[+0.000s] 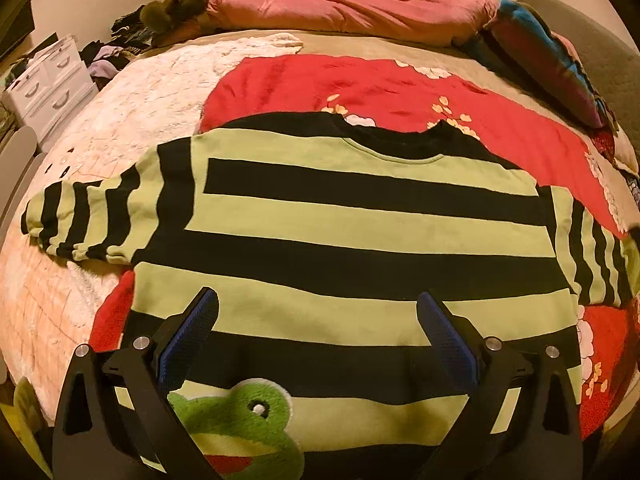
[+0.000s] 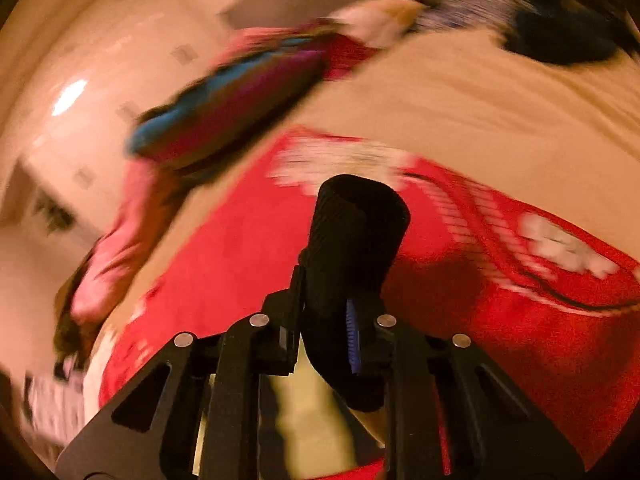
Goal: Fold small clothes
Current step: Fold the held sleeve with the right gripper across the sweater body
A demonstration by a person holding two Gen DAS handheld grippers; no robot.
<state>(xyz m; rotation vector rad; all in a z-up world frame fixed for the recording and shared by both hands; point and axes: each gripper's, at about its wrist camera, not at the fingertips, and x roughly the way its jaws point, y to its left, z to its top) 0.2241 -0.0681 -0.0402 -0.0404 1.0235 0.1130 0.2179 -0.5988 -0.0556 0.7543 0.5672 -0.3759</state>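
Lying flat on the bed (image 1: pixel 120 92), your striped sweater (image 1: pixel 344 220) covers a red blanket (image 1: pixel 320 84). Beyond the sweater sit a pink pillow (image 1: pixel 352 4) and drawers (image 1: pixel 52 80). Your left gripper (image 1: pixel 318 320) is spread empty above its hem; your right gripper (image 2: pixel 326 336) pinches its black cuff (image 2: pixel 356 232).

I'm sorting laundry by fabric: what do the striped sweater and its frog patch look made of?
The green-and-black striped sweater looks like soft matte knit, perhaps cotton fleece: smooth and unshiny. The green frog patch looks like plush pile, with fuzzy edges.
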